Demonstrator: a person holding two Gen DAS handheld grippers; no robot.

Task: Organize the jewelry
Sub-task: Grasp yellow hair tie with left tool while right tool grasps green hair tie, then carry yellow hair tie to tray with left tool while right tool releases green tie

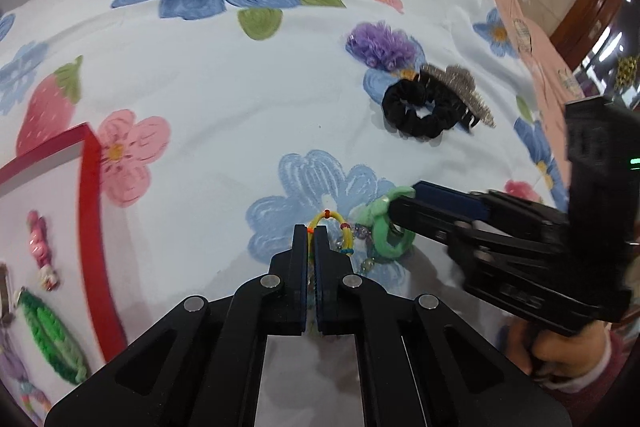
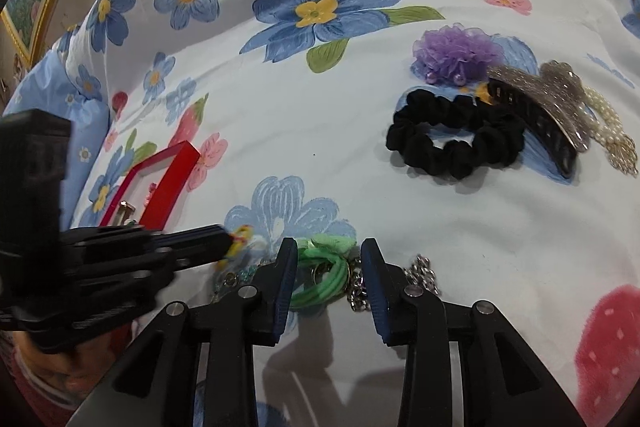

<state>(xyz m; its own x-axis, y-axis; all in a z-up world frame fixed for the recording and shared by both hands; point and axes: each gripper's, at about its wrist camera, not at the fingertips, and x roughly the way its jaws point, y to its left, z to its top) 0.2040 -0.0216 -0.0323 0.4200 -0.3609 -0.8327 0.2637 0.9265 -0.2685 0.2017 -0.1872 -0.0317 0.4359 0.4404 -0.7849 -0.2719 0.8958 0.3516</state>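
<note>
L claw (image 1: 311,233) clamped on thin, stretchy yellow beaded hair tie (image 1: 338,223), R claw (image 2: 329,251) apart round soft green tie (image 2: 324,281) w/ light, limp loops: pinch band mid-loop.

- My left gripper (image 1: 311,233): black linkage arms, 4 silver pivot pins;
- My right gripper (image 2: 329,255): black, blue-padded fingers (image 2: 376,291); a dark red sleeve (image 1: 592,379), pale cuff.

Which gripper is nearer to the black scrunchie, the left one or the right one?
Right. The right gripper sits around the green hair tie, on the side of the pile towards the black scrunchie. The left gripper, shut on the yellow beaded band, is farther from it.
</note>
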